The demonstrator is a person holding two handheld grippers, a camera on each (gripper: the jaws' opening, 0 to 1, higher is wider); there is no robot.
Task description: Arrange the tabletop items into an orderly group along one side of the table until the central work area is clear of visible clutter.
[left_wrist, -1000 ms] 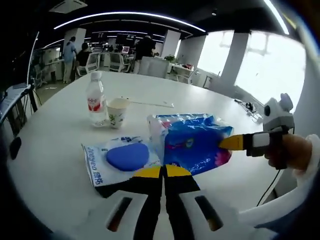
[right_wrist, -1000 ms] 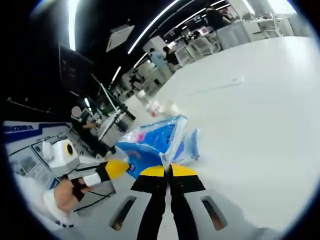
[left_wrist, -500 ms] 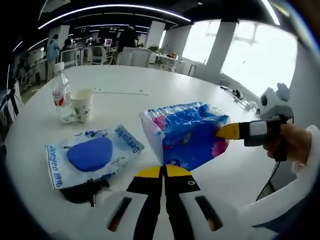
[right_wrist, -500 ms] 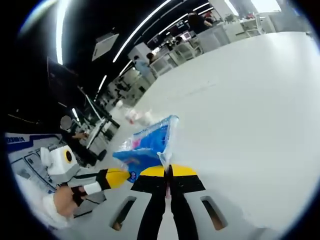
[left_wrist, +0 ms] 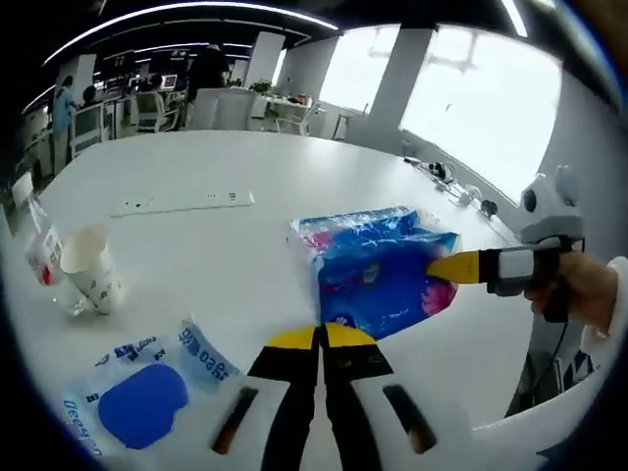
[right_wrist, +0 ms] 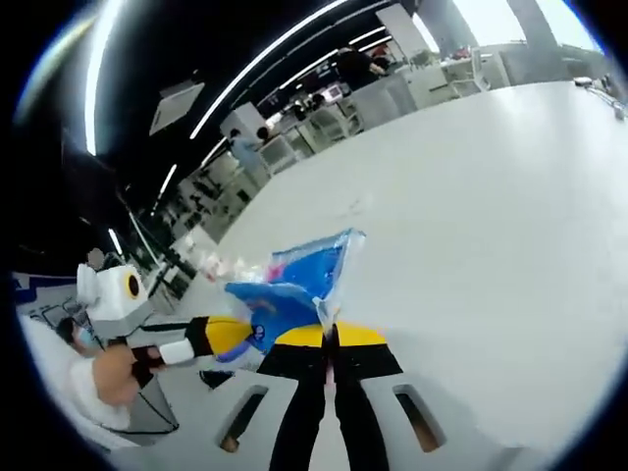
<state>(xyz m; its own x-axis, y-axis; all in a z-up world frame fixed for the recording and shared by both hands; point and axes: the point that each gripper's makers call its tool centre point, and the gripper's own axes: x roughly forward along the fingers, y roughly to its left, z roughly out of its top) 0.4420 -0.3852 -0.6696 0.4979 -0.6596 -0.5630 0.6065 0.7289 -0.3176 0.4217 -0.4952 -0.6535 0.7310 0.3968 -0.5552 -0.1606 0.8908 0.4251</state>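
A blue tissue pack [left_wrist: 378, 270] hangs just above the white table [left_wrist: 245, 245], held from two sides. My left gripper [left_wrist: 321, 339] is shut on its near lower edge. My right gripper [left_wrist: 444, 269] comes in from the right, held by a hand [left_wrist: 581, 290], and is shut on the pack's right end. In the right gripper view the tissue pack [right_wrist: 294, 285] rises from my right gripper [right_wrist: 329, 336], whose jaws pinch its plastic edge, and my left gripper [right_wrist: 235, 332] meets its lower left corner.
A paper cup [left_wrist: 88, 280] and a water bottle [left_wrist: 41, 267] stand at the table's left. A flat blue wipes pack [left_wrist: 137, 402] lies near left. A white power strip [left_wrist: 182, 201] lies farther back. Chairs and people are beyond the table.
Both grippers have kept hold of the tissue pack and carried it away from the bottle, cup and wipes pack, which now lie farther left in the left gripper view.
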